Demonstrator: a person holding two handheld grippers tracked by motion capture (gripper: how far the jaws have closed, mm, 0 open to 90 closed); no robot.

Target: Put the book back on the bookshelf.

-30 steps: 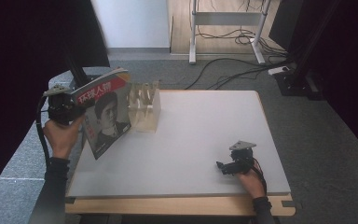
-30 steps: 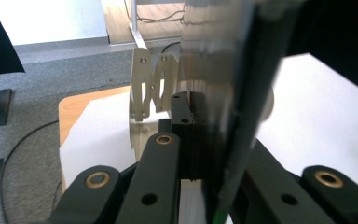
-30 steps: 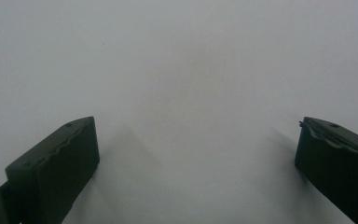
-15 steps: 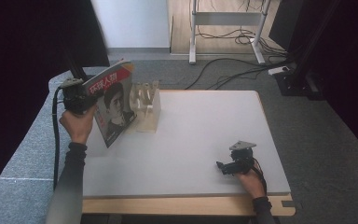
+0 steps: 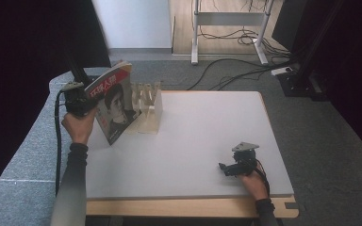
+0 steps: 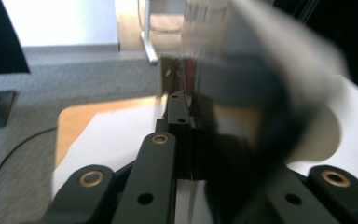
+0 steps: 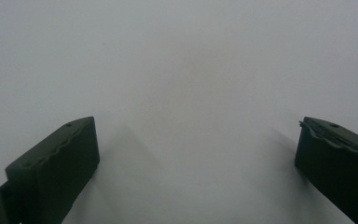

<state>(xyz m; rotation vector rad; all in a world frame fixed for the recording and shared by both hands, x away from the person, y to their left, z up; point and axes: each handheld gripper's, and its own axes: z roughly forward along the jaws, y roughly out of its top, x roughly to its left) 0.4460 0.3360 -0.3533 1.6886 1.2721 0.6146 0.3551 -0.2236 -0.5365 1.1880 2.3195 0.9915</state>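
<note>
The left gripper (image 5: 82,101) is held at the far left edge of the bench (image 5: 202,141), and its jaws are closed on the edge of a magazine (image 5: 115,106). In the left gripper view the left gripper (image 6: 186,116) is seen with its jaws pressed together, and the thin paper edge of the magazine (image 6: 242,93) is clamped between them.

The magazine is held upright and tilted, its lower corner close to the bench surface; whether it touches cannot be told. A red title band with white characters is carried across the top of the cover, and a dark-haired portrait is printed below it. Just beside the magazine, on its right, a clear slotted rack (image 5: 148,108) stands on the bench; the magazine appears to lean against or overlap its near side, though the contact is hard to make out.

In the left gripper view the magazine is blurred into a grey and dark sweep, so no print can be read, and the rack behind it is barely distinguished.

The right gripper (image 5: 226,168) is rested near the front right of the bench, well apart from the magazine. In the right gripper view its jaws are spread wide over bare white surface, with nothing between them.
</note>
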